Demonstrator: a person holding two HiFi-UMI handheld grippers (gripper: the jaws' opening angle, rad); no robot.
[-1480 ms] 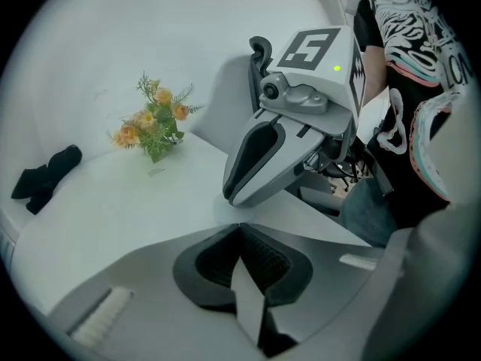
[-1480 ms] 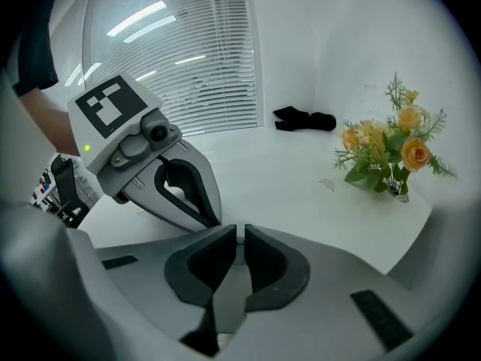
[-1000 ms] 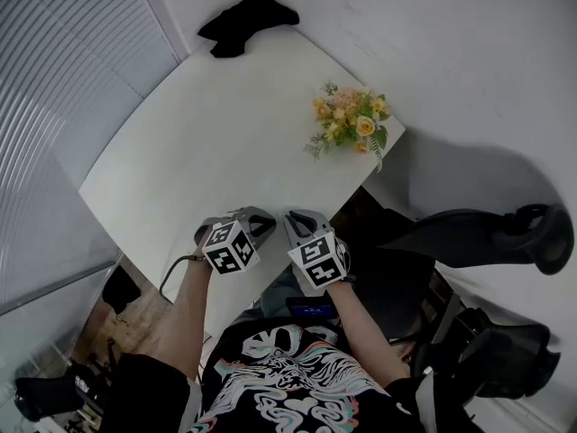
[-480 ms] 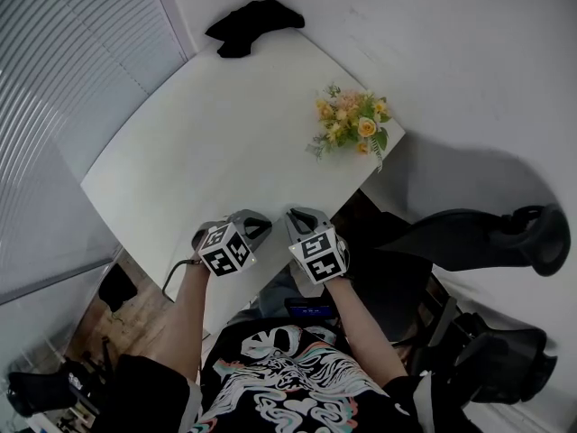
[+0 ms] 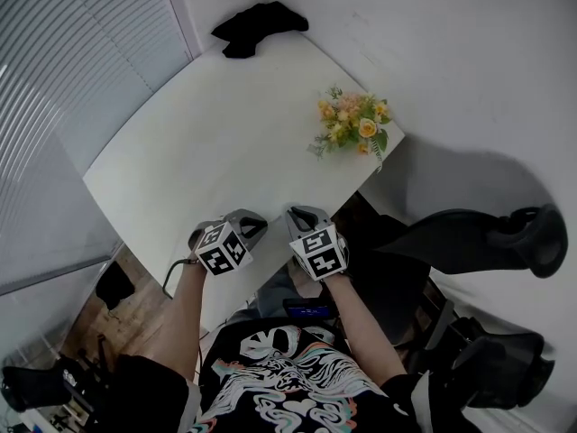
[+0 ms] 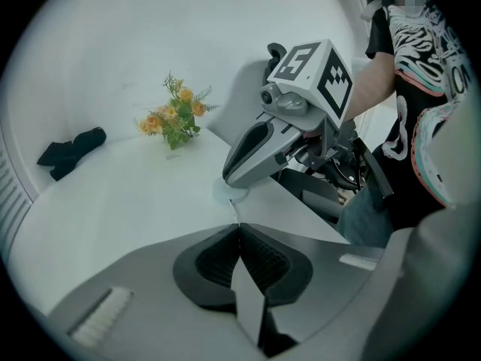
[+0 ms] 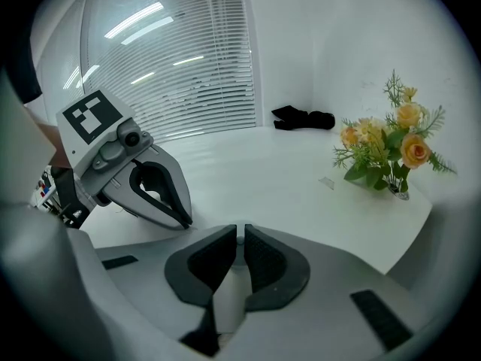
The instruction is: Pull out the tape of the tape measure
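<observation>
Left gripper (image 5: 259,222), right gripper (image 5: 299,214) (jaws together) at table (image 5: 206,126) edge, flowers (image 5: 350,126) well apart

The table (image 5: 207,142) is plain white, and a black cloth (image 5: 259,25) lies crumpled on it. The flowers (image 5: 352,126) are yellow and soft orange among green leaves. The left gripper (image 5: 255,221) and right gripper (image 5: 301,215) are both mid grey, their pads (image 7: 264,265) black with a fine ribbed grain. Their cubes (image 5: 223,248) are white with bold black square markers. The tape measure (image 6: 230,193) is pale, nearly the table's own white. The person's shirt (image 5: 288,386) is black, swirled with white, teal and coral. The chair (image 5: 469,242) is black, the blinds (image 7: 188,74) pale grey in thin slats, the floor (image 5: 135,305) a warm wood brown.
</observation>
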